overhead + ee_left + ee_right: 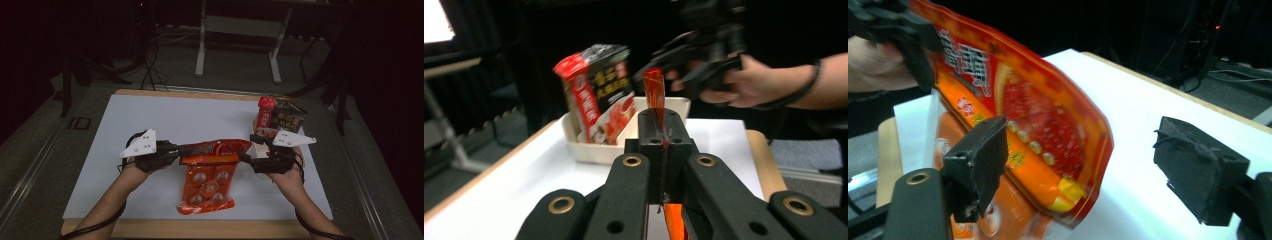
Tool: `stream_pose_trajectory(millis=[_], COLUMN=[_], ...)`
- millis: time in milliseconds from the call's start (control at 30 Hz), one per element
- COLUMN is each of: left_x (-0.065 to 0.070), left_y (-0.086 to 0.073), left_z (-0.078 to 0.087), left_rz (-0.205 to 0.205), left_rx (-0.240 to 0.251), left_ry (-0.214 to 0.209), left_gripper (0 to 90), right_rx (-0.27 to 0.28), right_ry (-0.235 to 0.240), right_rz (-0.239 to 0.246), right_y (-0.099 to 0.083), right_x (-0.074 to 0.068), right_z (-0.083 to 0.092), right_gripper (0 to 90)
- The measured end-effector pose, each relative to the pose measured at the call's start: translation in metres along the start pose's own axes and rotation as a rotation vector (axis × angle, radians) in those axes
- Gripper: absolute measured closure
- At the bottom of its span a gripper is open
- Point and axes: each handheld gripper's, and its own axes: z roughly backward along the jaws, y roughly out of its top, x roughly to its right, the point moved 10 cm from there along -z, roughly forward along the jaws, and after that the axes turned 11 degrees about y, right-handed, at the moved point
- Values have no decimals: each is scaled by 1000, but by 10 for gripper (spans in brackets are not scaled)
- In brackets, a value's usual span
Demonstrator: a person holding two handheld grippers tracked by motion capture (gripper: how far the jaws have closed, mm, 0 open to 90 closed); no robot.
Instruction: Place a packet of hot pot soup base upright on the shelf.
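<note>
White-topped desk (150,125) with wooden edging, in a dark room. Long glossy red-orange snack bag (207,182), held up near the front edge. Left gripper (663,131): jaws clamped on its top seam. Right gripper (1088,165): jaws wide, bag's corner between them.

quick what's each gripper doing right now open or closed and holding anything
Left gripper: shut on the glossy red-and-orange snack bag.
Right gripper: open, jaws either side of the bag's edge.
</note>
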Motion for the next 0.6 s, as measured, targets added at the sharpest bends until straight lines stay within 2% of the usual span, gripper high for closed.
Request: stream_pose_trajectory(millis=[33,100,133,167,200,233,267,300,367,433,467,500,600], left_x=[1,1,1,1,0,0,0,-1,-3,-6,-7,-8,-12], left_y=[0,-1,-1,-2,-2,-3,-4,-5,-7,-9,-10,-11,-13], left_z=[1,3,3,3,4,4,4,4,5,6,6,6,7], left_rz=[-9,-9,-14,-9,-12,-3,-1,-5,26,57,67,75,126], left_rx=[6,7,9,5,5,8,6,5,7,9,5,3,-14], left_ry=[-11,-14,-9,-14,-10,-9,-8,0,7,21,28,36,56], left_gripper=[900,900,900,900,900,900,900,900,900,900,900,900,900], right_rx=[-15,-29,-60,-66,-75,-82,-90,-93,-87,-84,-87,-95,-115], right_ry=[27,38,78,85,118,110,107,114,99,87,88,93,119], right_rz=[-3,3,1,-1,-9,-1,17,26,40,63,72,81,101], right_y=[-2,-3,-8,-10,-11,-13,-14,-15,-15,-13,-12,-12,-10], right_x=[-1,-1,-3,-3,-5,-4,-5,-7,-8,-8,-9,-10,-14], right_z=[-4,-9,-17,-19,-22,-24,-25,-27,-28,-27,-27,-28,-27], right_gripper=[240,250,323,390,433,458,523,528,601,806,862,900,900])
